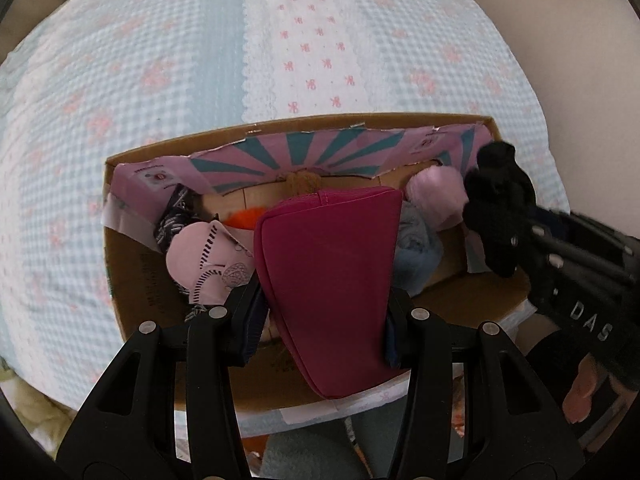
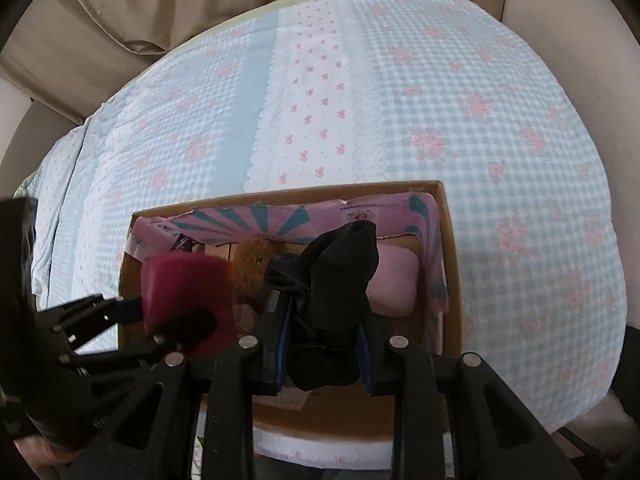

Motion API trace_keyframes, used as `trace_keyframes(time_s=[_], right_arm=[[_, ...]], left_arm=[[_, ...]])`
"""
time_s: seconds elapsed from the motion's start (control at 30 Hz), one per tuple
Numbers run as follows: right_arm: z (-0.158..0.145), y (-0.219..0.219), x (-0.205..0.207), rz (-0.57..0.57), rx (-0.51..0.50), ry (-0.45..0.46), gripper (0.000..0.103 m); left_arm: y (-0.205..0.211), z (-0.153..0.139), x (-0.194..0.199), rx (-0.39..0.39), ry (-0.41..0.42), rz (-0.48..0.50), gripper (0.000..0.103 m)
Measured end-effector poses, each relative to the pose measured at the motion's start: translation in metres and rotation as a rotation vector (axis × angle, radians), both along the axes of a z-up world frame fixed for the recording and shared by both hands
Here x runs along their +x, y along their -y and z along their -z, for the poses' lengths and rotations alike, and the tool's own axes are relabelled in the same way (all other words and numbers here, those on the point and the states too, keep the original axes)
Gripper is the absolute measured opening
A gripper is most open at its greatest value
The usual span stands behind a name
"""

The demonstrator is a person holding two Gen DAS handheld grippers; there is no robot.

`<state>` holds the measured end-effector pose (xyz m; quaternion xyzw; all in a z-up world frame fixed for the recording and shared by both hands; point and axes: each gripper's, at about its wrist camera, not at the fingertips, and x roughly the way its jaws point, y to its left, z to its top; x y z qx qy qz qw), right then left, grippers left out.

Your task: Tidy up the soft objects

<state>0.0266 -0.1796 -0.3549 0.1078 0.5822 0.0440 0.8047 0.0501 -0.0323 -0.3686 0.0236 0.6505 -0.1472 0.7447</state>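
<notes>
My left gripper is shut on a magenta pouch and holds it over an open cardboard box. It also shows in the right wrist view. My right gripper is shut on a black fabric bundle above the box's right half; the bundle shows in the left wrist view. Inside the box lie a pink patterned cloth, a light blue cloth, a pale pink plush, an orange item and a brown plush.
The box sits on a bed with a blue gingham cover printed with pink bows. A pink and teal printed liner covers the box's far wall. A beige cushion lies beyond the bed.
</notes>
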Motion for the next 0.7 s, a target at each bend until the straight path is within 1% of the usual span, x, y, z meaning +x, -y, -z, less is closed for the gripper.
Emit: trace_keyframes(time_s=[0.07, 0.1, 0.17, 0.2, 0.23, 0.27, 0.3, 0.33, 0.4, 0.5, 0.7], right_arm=[[0.001, -0.001, 0.006, -0.010, 0.012, -0.010, 0.026], [0.003, -0.001, 0.010, -0.017, 0.019, -0.019, 0.026], [0.005, -0.001, 0.018, -0.027, 0.037, -0.029, 0.027], [0.006, -0.001, 0.021, -0.032, 0.046, -0.034, 0.038], [0.008, -0.001, 0.025, -0.037, 0.058, -0.039, 0.056], [0.008, -0.001, 0.027, -0.038, 0.063, -0.036, 0.066], [0.008, 0.000, 0.029, -0.040, 0.067, -0.026, 0.086], [0.007, 0.000, 0.030, -0.045, 0.065, -0.022, 0.101], [0.008, 0.001, 0.030, -0.048, 0.051, -0.032, 0.102], [0.009, 0.003, 0.029, -0.048, 0.033, -0.047, 0.102], [0.008, 0.007, 0.029, -0.047, 0.048, -0.053, 0.103]], left_arm=[[0.001, 0.000, 0.000, -0.002, 0.003, 0.007, 0.044], [0.002, 0.001, -0.001, 0.011, 0.011, 0.017, 0.049], [0.004, 0.001, -0.003, 0.034, 0.026, 0.035, 0.072], [0.003, -0.001, -0.005, 0.049, 0.042, 0.041, 0.093], [0.002, -0.003, -0.007, 0.050, 0.055, 0.045, 0.103], [0.000, -0.005, -0.009, 0.032, 0.065, 0.051, 0.103], [-0.001, -0.006, -0.010, 0.025, 0.062, 0.053, 0.103], [-0.002, -0.006, -0.010, 0.029, 0.056, 0.053, 0.103], [-0.007, -0.005, -0.012, 0.039, 0.044, 0.047, 0.103], [-0.017, -0.006, -0.013, 0.029, 0.035, 0.011, 0.103], [-0.028, -0.012, -0.011, 0.028, 0.036, -0.047, 0.103]])
